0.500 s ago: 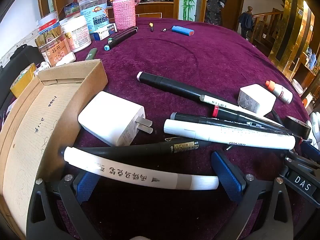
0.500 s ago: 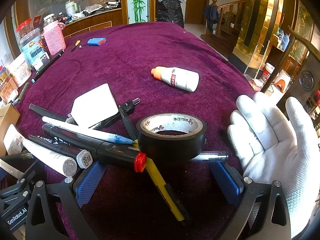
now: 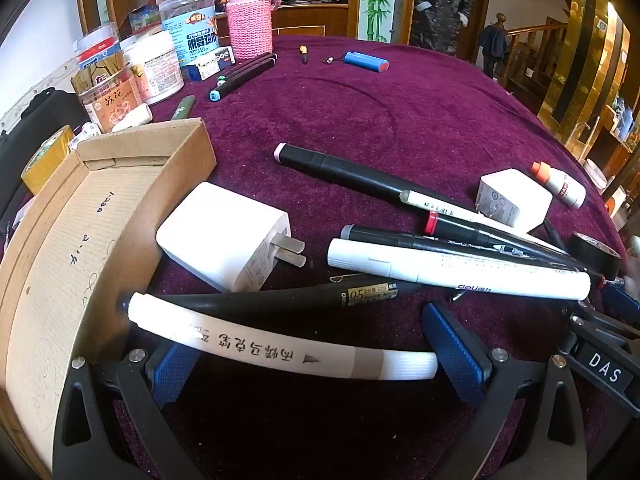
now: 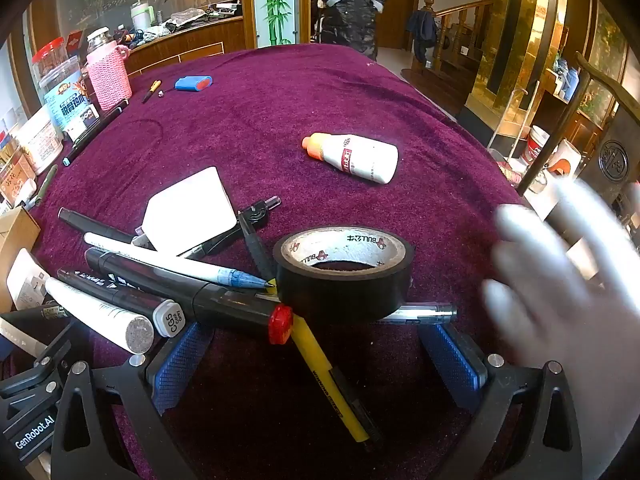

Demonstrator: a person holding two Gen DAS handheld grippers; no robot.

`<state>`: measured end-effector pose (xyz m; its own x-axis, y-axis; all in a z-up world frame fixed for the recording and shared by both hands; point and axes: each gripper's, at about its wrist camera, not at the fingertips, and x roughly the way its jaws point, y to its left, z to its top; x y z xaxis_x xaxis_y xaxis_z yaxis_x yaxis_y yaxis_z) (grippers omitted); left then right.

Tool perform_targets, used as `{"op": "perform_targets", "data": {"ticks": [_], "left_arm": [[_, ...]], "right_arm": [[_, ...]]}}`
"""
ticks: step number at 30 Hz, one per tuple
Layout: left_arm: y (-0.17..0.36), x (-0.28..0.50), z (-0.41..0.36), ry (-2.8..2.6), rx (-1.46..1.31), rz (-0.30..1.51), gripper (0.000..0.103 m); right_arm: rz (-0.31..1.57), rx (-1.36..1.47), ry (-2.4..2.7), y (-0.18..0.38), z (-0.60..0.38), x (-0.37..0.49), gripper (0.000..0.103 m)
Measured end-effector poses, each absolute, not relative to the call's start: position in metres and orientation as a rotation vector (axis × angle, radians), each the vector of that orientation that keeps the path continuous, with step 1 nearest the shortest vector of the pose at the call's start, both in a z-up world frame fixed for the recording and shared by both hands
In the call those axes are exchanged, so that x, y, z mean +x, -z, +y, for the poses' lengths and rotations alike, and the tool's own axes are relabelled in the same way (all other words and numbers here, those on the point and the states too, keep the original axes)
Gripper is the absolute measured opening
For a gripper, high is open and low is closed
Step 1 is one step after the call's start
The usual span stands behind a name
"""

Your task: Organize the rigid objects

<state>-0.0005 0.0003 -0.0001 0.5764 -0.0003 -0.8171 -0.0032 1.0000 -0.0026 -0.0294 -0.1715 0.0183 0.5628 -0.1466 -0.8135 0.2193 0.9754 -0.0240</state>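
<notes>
My left gripper (image 3: 316, 356) is open, low over the purple cloth, with a white marker (image 3: 280, 340) lying across between its blue pads, not clamped. Beyond it lie a black 0.5 pen (image 3: 304, 296), a white charger plug (image 3: 228, 236), a white deli marker (image 3: 460, 270) and black markers (image 3: 348, 176). My right gripper (image 4: 320, 356) is open, with a yellow pen (image 4: 332, 380) between its pads. A black tape roll (image 4: 344, 272) rests on the pens just ahead. A white box (image 4: 188, 208) and a glue bottle (image 4: 356, 156) lie farther off.
An open cardboard box (image 3: 80, 248) stands at the left, touching the charger. Jars (image 3: 152, 64) and a pink knitted bottle (image 3: 250, 20) line the far left edge. A blue battery (image 3: 366, 61) lies far back. A white-gloved hand (image 4: 568, 292), blurred, hovers at the right.
The gloved hand at the right of the right wrist view has moved and is now blurred. Both grippers and the objects have stayed put.
</notes>
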Motion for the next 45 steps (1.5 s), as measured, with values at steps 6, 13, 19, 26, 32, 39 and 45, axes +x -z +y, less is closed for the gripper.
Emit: {"op": "perform_targets", "data": {"ticks": [6, 13, 19, 26, 32, 39, 45], "left_arm": [[0.0, 0.0, 0.0001, -0.004, -0.003, 0.958, 0.103], [0.0, -0.0001, 0.0002, -0.004, -0.003, 0.957, 0.103], [0.0, -0.0001, 0.0005, -0.004, -0.004, 0.957, 0.103], [0.0, -0.0001, 0.0001, -0.004, -0.003, 0.957, 0.103], [0.0, -0.0001, 0.0002, -0.004, -0.003, 0.957, 0.103], [0.0, -0.0001, 0.0002, -0.004, -0.003, 0.957, 0.103], [0.0, -0.0001, 0.0002, -0.004, -0.003, 0.957, 0.103]], "right_arm": [[0.949, 0.083, 0.216, -0.0183, -0.1714, -0.0294, 0.102], [0.949, 0.083, 0.215, -0.018, -0.1714, -0.0291, 0.102], [0.948, 0.077, 0.218, -0.0175, -0.1707, -0.0291, 0.102], [0.947, 0.078, 0.218, -0.0166, -0.1729, -0.0286, 0.102], [0.947, 0.079, 0.218, -0.0158, -0.1734, -0.0289, 0.102], [0.947, 0.08, 0.217, -0.0151, -0.1739, -0.0288, 0.102], [0.947, 0.08, 0.217, -0.0147, -0.1735, -0.0285, 0.102]]}}
